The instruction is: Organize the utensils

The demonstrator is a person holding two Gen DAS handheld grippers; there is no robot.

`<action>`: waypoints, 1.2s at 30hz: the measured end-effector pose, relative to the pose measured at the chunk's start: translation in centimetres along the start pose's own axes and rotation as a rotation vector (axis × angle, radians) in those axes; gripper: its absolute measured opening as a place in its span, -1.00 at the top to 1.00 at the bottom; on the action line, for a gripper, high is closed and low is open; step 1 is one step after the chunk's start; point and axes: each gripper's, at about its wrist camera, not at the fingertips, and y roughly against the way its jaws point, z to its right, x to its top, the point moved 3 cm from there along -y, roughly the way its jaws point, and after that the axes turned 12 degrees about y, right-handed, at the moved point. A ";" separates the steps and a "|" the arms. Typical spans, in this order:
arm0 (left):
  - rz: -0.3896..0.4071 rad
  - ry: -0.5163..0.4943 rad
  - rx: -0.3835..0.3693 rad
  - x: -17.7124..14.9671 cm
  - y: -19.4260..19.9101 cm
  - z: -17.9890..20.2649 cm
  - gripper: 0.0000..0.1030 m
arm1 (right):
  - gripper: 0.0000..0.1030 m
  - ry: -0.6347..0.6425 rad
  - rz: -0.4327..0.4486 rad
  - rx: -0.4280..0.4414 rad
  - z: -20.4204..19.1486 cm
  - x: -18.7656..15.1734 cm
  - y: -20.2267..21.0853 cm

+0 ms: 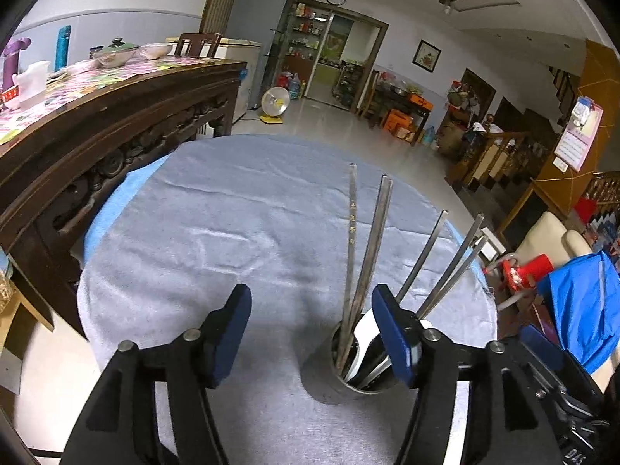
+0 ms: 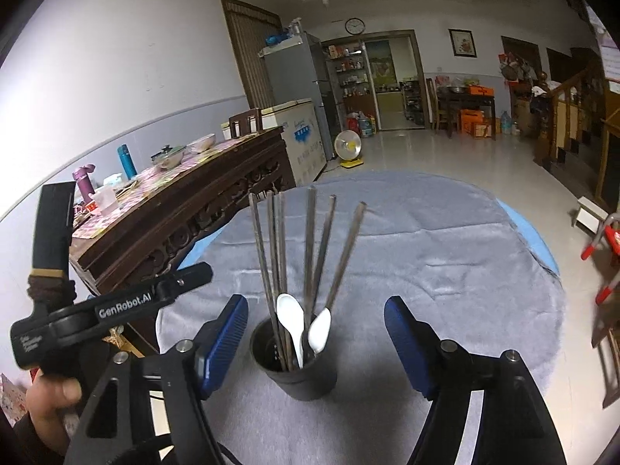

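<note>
On a round table draped in a pale grey-blue towel cloth (image 2: 426, 271), a dark cylindrical metal utensil holder (image 2: 296, 372) stands upright, filled with long metal chopsticks (image 2: 310, 255) that fan outward and two white plastic spoons (image 2: 292, 319) resting bowl-up against its rim. The right gripper (image 2: 316, 345), with blue ribbed pads on black arms, hovers over the holder with its jaws spread wide — nothing between the pads, the holder standing just beyond them. The left gripper (image 1: 310, 333) is likewise spread apart and empty, its right pad passing in front of the holder — seen from the right wrist, a hand (image 2: 50, 407) grasps its black handle at lower left. A carved dark wooden sideboard (image 2: 186, 209) stands beside the table.
</note>
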 end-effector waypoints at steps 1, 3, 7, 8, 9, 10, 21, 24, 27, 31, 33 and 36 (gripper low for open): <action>-0.003 -0.003 0.006 -0.1 0.0 0.0 -0.29 | -0.53 -0.004 -0.003 -0.002 0.1 -0.1 0.2; -0.011 -0.007 0.016 -0.2 -0.1 0.0 -0.29 | -0.54 -0.013 -0.014 -0.004 0.4 -0.5 0.5; -0.023 -0.027 0.037 -0.7 -0.1 0.3 -0.31 | -0.56 -0.027 -0.034 0.001 0.7 -1.3 0.8; -0.028 -0.036 0.047 -0.9 -0.2 0.4 -0.31 | -0.56 -0.031 -0.039 0.002 0.7 -1.5 0.8; -0.028 -0.040 0.051 -1.1 -0.1 0.4 -0.31 | -0.56 -0.035 -0.046 0.006 0.7 -1.7 0.7; -0.028 -0.050 0.059 -1.2 -0.1 0.5 -0.33 | -0.57 -0.037 -0.051 0.010 0.7 -1.9 0.7; -0.020 -0.122 0.099 -2.1 0.0 0.9 -0.67 | -0.57 -0.033 -0.099 0.025 0.2 -2.8 0.0; -0.003 -0.138 0.110 -2.1 0.1 1.1 -0.79 | -0.57 -0.025 -0.093 0.016 0.2 -2.7 0.2; 0.016 -0.152 0.115 -2.1 0.4 1.3 -0.82 | -0.59 -0.015 -0.082 -0.002 0.2 -2.4 0.4; 0.037 -0.168 0.119 -2.0 0.7 1.5 -0.92 | -0.63 -0.009 -0.069 -0.019 0.1 -2.2 0.7; 0.040 -0.169 0.113 -1.9 0.8 1.7 -0.92 | -0.63 0.002 -0.071 -0.027 0.1 -2.1 0.6; 0.030 -0.161 0.103 -1.9 0.9 1.8 -0.92 | -0.64 0.008 -0.078 -0.033 0.0 -2.2 0.4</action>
